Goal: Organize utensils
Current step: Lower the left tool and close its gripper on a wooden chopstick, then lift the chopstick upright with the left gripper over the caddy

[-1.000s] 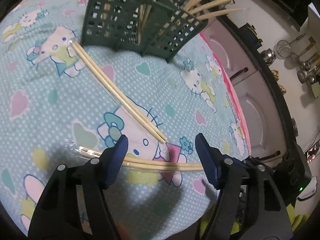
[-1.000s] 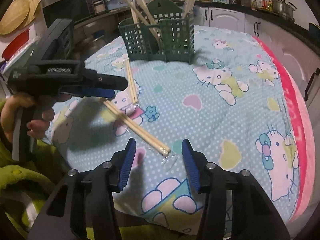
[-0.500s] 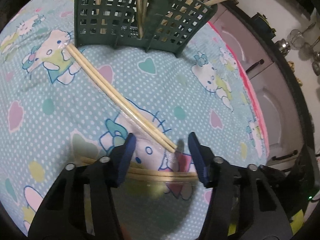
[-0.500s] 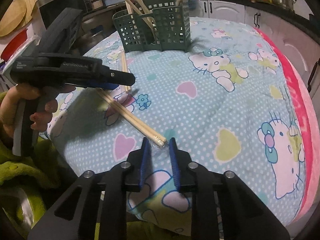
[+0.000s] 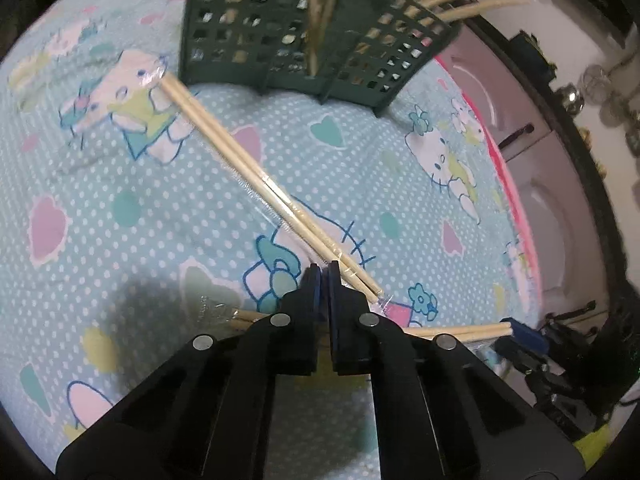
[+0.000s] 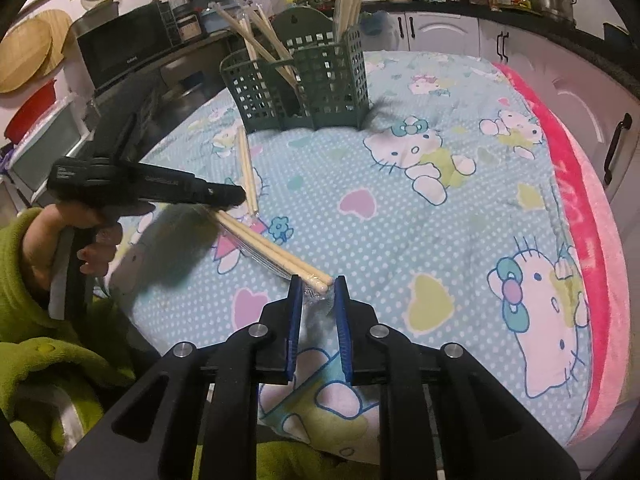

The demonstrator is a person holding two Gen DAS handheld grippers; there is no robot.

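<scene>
L wrist view: left gripper (image 5: 322,276) has its jaws pressed together, no gap to speak of, low over the cartoon-print cloth (image 5: 132,208) covering the bench. Whether they pinch the clear wrap or a stick can't be told; the tips hide that spot. A wrapped chopstick pair (image 5: 256,178) lies on the cloth, long axis diagonal: thick ends far-left near the green basket (image 5: 280,36), thin tips near-right, just beside the jaws' right side. A second chopstick pair (image 5: 460,330) lies roughly crosswise, left-right, passing under the gripper body; its right end reaches the blue pads of the right gripper (image 5: 520,334) at the frame's right edge. More chopsticks stand in the basket, leaning out to the far right.

R wrist view: right gripper (image 6: 318,286) jaws are narrowed, a small gap left, pads set on either side of the crinkled wrap at the near-right end of the second pair (image 6: 276,254). That pair runs diagonal, from the jaws up-left to under the left gripper's nose (image 6: 224,196). The other pair (image 6: 247,172) points nearly straight away, toward the basket (image 6: 304,80) on the far side of the cloth (image 6: 460,220). A hand (image 6: 60,236) in a green sleeve (image 6: 44,340) grips the left tool's handle.
</scene>
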